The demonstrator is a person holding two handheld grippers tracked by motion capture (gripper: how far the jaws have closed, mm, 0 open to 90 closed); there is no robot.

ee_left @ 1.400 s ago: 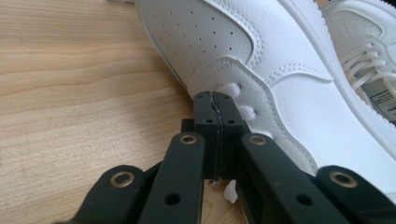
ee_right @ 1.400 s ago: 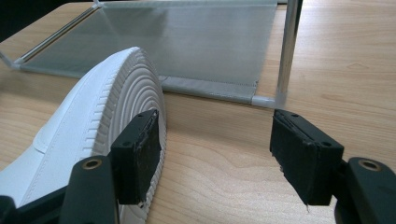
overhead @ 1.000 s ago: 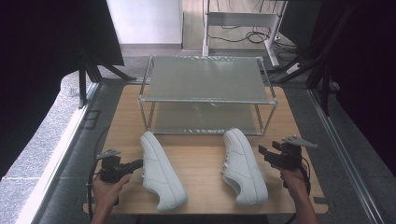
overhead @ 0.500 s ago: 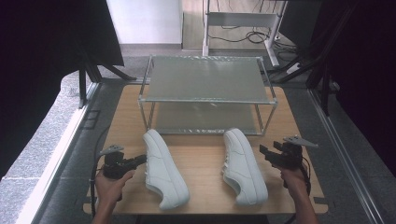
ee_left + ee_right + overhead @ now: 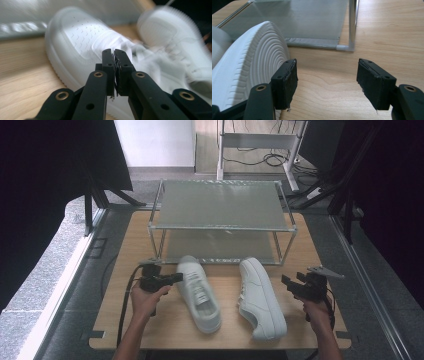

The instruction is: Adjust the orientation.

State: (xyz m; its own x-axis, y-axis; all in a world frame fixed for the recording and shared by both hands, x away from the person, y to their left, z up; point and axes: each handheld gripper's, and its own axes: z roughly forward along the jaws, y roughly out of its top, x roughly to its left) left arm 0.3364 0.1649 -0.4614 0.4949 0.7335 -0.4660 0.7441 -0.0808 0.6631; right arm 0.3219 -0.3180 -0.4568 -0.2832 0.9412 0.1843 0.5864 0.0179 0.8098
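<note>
**Shoes up front, left jaws basically closed with nothing in them**

Shoes first, from the high view: the left shoe [image 5: 198, 292] and right shoe [image 5: 260, 298] both sit on the wooden table [image 5: 125, 320], near side, just in front of the two-tier rack [image 5: 220, 215], toes pointing at it. My left gripper [image 5: 176, 278] is right beside the left shoe's toe end, maybe touching, can't tell from up here. Right gripper [image 5: 285, 282] sits to the right of the right shoe, a little apart.

Left gripper view: blurry, but the pads [image 5: 109, 67] are together with nothing pinched, pointing straight at the shoe's side and laces [image 5: 82, 42].

Right gripper view: fingers [image 5: 287, 80] wide apart and empty, the right shoe's ribbed sole [image 5: 249, 75] just left of the left jaw, rack leg [image 5: 352, 25] further out.

What worries me: if I go in with the left jaws closed like this I'd just shove the shoe sideways into its neighbour rather than grab it. Need to open up first. On the right, a careless reach could clip the rack leg.
</note>
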